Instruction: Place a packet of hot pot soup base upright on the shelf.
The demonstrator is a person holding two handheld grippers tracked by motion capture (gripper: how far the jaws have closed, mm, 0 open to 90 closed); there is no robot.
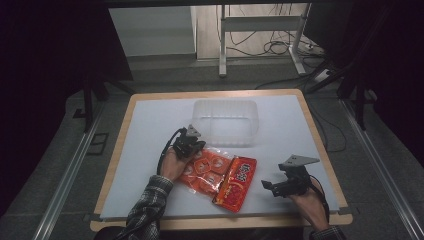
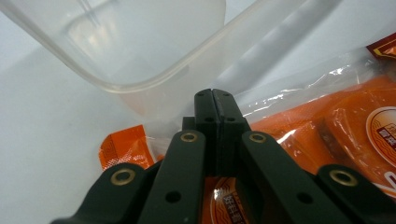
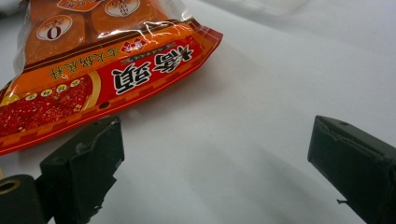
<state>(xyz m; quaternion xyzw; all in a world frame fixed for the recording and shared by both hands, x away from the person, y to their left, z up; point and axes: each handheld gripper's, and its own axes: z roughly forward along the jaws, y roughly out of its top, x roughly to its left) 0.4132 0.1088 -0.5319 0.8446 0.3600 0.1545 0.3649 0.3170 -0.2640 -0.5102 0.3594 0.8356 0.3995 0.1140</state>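
While the white bench (image 1: 150,150) carries everything here, the clear plastic tub (image 1: 226,122) stands toward its far side, upright and open at the top. Just in front of the tub lies the orange-and-red snack bag (image 1: 220,177), flat on the bench (its clear window shows round orange packets inside). At the bag's far left corner sits the left gripper (image 1: 192,145), its jaws pressed together; in the left gripper view the clenched left gripper (image 2: 212,100) rests over the bag's crinkled top edge, close below the tub's rim, though whether film is pinched between the jaws cannot be told. Well to the right, the right gripper (image 1: 272,186) hovers near the bag's red end, jaws spread wide and grasping nothing, bare bench between them.
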